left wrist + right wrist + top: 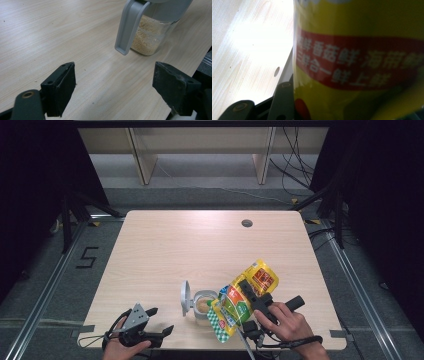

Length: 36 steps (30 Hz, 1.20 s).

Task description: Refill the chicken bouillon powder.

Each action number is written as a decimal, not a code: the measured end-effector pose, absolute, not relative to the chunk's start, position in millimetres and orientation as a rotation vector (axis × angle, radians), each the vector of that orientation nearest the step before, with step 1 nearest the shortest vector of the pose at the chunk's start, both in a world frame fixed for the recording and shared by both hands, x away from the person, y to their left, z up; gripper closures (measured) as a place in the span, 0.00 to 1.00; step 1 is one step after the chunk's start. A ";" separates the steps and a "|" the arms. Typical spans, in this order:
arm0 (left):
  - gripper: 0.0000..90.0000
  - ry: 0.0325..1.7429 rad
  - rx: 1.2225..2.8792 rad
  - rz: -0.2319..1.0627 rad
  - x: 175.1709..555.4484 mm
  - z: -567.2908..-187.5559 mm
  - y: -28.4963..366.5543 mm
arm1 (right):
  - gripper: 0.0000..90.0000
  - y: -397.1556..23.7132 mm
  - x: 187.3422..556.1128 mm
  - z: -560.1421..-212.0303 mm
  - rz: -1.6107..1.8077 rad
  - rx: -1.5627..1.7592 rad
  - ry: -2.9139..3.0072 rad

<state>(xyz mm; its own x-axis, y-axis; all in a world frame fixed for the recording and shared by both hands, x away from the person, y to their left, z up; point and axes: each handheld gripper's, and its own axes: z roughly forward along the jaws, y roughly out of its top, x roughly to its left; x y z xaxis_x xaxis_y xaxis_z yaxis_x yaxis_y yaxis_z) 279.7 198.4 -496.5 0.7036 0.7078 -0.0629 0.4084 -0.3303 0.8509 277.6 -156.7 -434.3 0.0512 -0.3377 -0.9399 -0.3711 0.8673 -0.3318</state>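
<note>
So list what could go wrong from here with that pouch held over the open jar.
1. The yellow pouch is tilted over the narrow jar, so granules may miss the mouth and land on the table.
2. The left hand-held gripper stands open and apart from the jar, so nothing steadies it; a nudge from the pouch could tip it.
3. The raised grey lid could snag the pouch.

"三鲜合一" on yellow pouch [362,62]; floor marking "5" [87,256]
</note>
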 end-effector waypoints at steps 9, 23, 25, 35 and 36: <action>0.20 0.860 1.961 0.394 280.1 -497.0 197.7 | 0.64 -156.8 277.6 -433.5 0.009 -0.580 1.550; 0.20 0.860 1.960 0.398 280.0 -497.0 198.5 | 0.64 -156.5 279.6 -435.4 0.007 -0.611 1.549; 0.20 0.858 1.959 0.398 280.2 -496.8 198.5 | 0.64 -156.8 279.6 -435.9 0.011 -0.603 1.547; 0.20 0.862 1.967 0.395 280.0 -497.1 198.6 | 0.64 -157.6 279.6 -441.0 0.057 -0.560 1.564; 0.20 0.872 1.961 0.389 279.7 -497.3 198.2 | 0.64 -157.3 279.7 -439.9 0.047 -0.571 1.556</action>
